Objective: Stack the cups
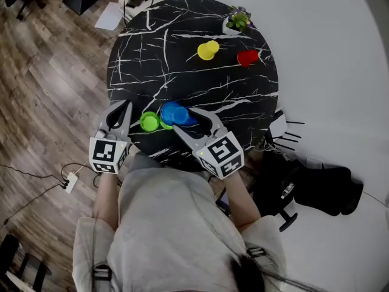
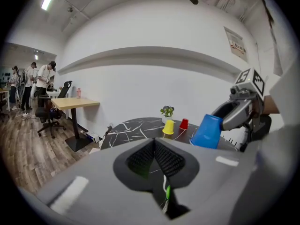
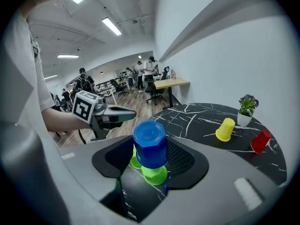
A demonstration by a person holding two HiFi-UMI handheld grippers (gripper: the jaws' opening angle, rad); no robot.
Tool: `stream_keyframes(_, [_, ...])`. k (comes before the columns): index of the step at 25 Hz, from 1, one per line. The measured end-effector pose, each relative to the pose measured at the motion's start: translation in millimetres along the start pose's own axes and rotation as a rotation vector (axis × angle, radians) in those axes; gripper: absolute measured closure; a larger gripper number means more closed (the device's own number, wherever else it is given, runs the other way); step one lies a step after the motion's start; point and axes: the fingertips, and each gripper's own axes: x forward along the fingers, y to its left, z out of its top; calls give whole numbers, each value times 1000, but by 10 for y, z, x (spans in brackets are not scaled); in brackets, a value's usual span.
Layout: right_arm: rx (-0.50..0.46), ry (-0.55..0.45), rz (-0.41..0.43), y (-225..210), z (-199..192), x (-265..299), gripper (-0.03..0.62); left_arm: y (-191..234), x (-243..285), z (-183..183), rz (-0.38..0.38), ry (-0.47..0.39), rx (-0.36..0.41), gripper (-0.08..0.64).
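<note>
No readable text; the wall poster (image 2: 238, 45) is too small.

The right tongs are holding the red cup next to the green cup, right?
Not quite. The cup in the right tongs is the blue cup, not a red one. The right gripper view shows it between the tongs, next to the green cup. The red cup stands far off by the plant.

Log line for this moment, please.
right gripper: shut on blue cup | left gripper: shut, empty | green cup: beside blue cup | yellow cup, red cup: apart, unstacked
</note>
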Motion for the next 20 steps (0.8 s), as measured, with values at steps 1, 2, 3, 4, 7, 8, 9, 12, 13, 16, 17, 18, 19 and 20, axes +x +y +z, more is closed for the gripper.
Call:
stream_keyframes(1, [-8, 16, 11, 50, -56, 15, 376, -8, -12, -10, 2, 1, 0, 502])
stream_keyframes(2, [-20, 32, 20, 96, -107, 33, 376, -15, -27, -19, 4, 2, -1, 502])
stream_keyframes(3, [-36, 50, 27, 136, -153, 53, 376, -21, -43, -30, 8, 4, -2, 502])
stream_keyframes(4, [-53, 68, 31, 170, -192, 75, 374, -23, -61, -45, 12, 6, -5, 502])
stream_keyframes(7, [-93, 91, 51, 270, -217, 148, 374, -16, -113, -98, 26, 15, -16, 502])
stream_keyframes(8, [-101, 93, 58, 299, -213, 170, 374, -12, -129, -114, 32, 18, -20, 502])
stream_keyframes(9, [-108, 97, 63, 321, -215, 192, 374, -8, -146, -127, 37, 20, -22, 502])
stream_keyframes(12, [-144, 136, 64, 352, -275, 251, 374, -14, -188, -129, 49, 20, -27, 502])
stream_keyframes(13, [-158, 152, 63, 360, -306, 265, 374, -17, -198, -122, 53, 20, -28, 502])
stream_keyframes(16, [-176, 181, 67, 388, -411, 303, 374, -12, -222, -123, 66, 20, -31, 502])
stream_keyframes(17, [-173, 178, 68, 392, -414, 313, 374, -10, -228, -125, 71, 20, -32, 502])
stream_keyframes(18, [-169, 171, 69, 390, -396, 319, 374, -9, -232, -127, 76, 20, -33, 502])
stream_keyframes(19, [-165, 164, 71, 385, -376, 323, 373, -11, -235, -131, 80, 20, -35, 502])
stream_keyframes(20, [-163, 159, 73, 379, -367, 323, 373, -16, -237, -135, 84, 20, -36, 502])
